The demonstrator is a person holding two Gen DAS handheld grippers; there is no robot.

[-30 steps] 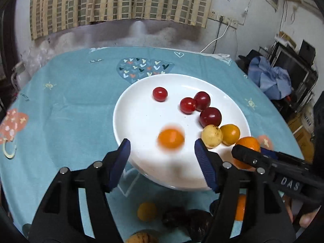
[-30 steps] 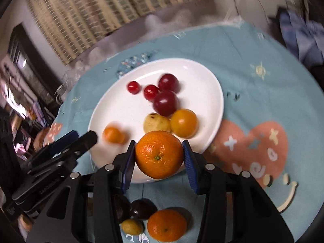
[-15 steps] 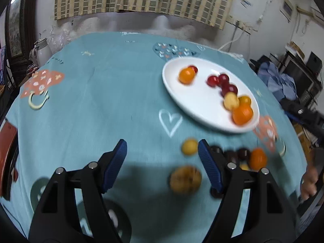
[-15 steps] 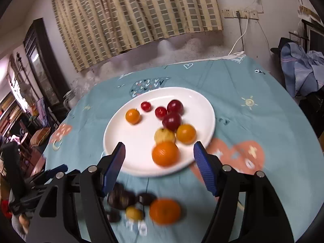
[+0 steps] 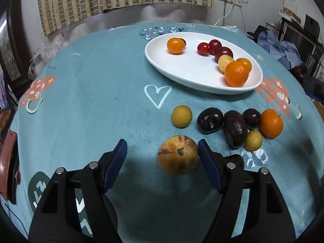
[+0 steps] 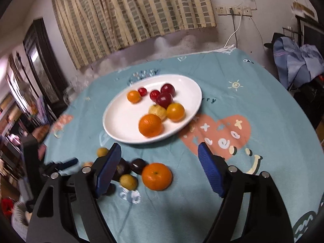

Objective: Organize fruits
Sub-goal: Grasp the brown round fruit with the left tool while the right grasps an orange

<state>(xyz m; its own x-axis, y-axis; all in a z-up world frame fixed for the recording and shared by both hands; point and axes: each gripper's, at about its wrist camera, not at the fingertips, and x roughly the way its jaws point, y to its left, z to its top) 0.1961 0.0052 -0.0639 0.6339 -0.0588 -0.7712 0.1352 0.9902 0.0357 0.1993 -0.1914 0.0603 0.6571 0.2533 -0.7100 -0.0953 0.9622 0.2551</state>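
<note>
Now the left claw (image 5: 162, 162), closing yet touching nothing, is straddling the round, tan purple-streaked fruit (image 5: 177, 155) at lower centre on the table, seemingly firm, smooth, best gripped across its middle.

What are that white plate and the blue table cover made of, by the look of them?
White plate: probably glazed ceramic, though it might be melamine; smooth, glossy, with soft reflections along the rim. Table cover: seemingly a soft matte fabric, perhaps fleece-like; no shine, faint creases, printed hearts and mushrooms.

Left tongs (image 5: 162, 158) closing; right tongs (image 6: 160, 162) opening, both angled down.
</note>
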